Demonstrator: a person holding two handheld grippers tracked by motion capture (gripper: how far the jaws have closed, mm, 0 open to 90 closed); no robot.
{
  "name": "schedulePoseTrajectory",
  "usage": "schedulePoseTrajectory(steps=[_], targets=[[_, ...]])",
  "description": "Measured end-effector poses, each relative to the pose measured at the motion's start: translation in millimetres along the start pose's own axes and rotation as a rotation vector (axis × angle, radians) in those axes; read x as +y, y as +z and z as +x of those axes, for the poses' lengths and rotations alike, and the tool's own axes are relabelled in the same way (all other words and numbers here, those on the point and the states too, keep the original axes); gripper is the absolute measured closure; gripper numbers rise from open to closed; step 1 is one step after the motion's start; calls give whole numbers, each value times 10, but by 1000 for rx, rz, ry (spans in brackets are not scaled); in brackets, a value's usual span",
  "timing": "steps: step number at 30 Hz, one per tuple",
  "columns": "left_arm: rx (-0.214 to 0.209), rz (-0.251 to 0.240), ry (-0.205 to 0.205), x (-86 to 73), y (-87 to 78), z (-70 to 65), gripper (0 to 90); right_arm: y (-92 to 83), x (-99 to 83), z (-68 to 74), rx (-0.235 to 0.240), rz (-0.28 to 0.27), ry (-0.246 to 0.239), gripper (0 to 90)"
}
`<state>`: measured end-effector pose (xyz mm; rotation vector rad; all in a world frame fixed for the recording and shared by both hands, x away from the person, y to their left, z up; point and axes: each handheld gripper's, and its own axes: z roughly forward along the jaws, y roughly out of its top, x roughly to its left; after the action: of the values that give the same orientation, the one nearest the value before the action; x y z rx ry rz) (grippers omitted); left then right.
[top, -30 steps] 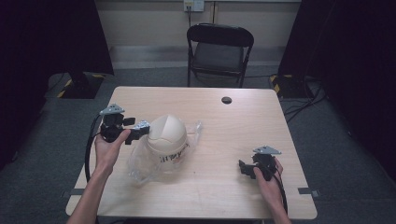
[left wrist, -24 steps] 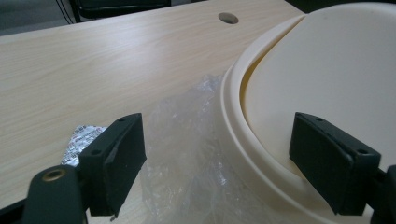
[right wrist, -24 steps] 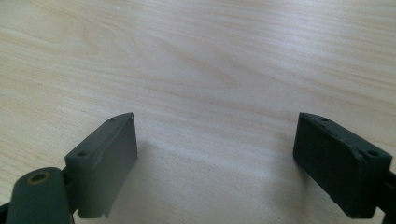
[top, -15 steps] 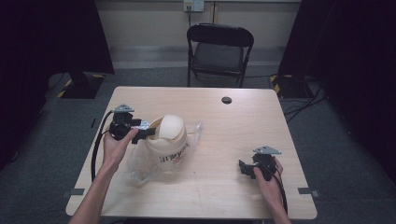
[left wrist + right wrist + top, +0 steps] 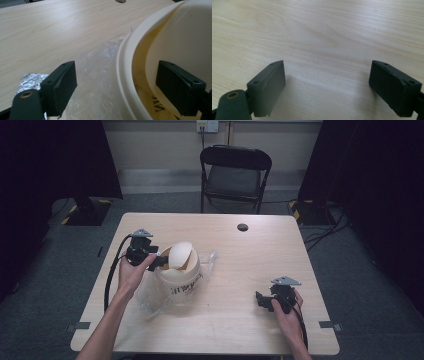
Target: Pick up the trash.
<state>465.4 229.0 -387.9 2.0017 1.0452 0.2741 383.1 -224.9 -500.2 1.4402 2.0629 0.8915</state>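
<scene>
A cream bin (image 5: 179, 270) with a swing lid stands left of the table's middle, on a crumpled clear plastic bag (image 5: 155, 297). Its lid (image 5: 176, 255) is tilted, leaving a dark gap on the right. My left gripper (image 5: 159, 260) is at the bin's upper left edge. In the left gripper view it (image 5: 117, 75) is open and straddles the bin's rim (image 5: 125, 70): one jaw is outside over the plastic bag (image 5: 97, 75), the other inside near the lid (image 5: 190, 37), and neither pad presses. My right gripper (image 5: 260, 300) rests at the right, and the right gripper view shows it (image 5: 328, 75) open over bare wood.
A silver foil packet (image 5: 30, 80) with red print lies on the table beside the bag. The wooden table (image 5: 240, 255) has a round cable hole (image 5: 242, 227) near its far edge. A black folding chair (image 5: 235, 170) stands behind it.
My left gripper has moved right and slightly down, up to the bin's rim. The lid now sits tilted with a gap showing. The right hand has not moved.
</scene>
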Motion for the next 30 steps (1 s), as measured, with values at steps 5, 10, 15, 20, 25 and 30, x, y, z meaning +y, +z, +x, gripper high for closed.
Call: schedulePoseTrajectory(steps=[5, 10, 15, 20, 25, 30], targets=[[-27, 14, -20, -9, 51, 25, 168, 0, 0, -1, 0, 1, -2, 128], [-33, 11, -22, -10, 63, 42, 156, -1, 0, -1, 1, 0, -1, 128], [-55, -5, -53, -20, 8, 90, 160, 0, 0, -1, 0, 0, -1, 128], [-32, -38, -51, -20, -129, 100, 160, 0, 0, 0, 1, 0, 0, 128], [-10, -97, -56, -56, -314, 160, 160, 0, 0, -1, 1, 0, -1, 128], [4, -140, -80, -158, -412, 248, 161, 0, 1, 0, 1, 1, 0, 128]])
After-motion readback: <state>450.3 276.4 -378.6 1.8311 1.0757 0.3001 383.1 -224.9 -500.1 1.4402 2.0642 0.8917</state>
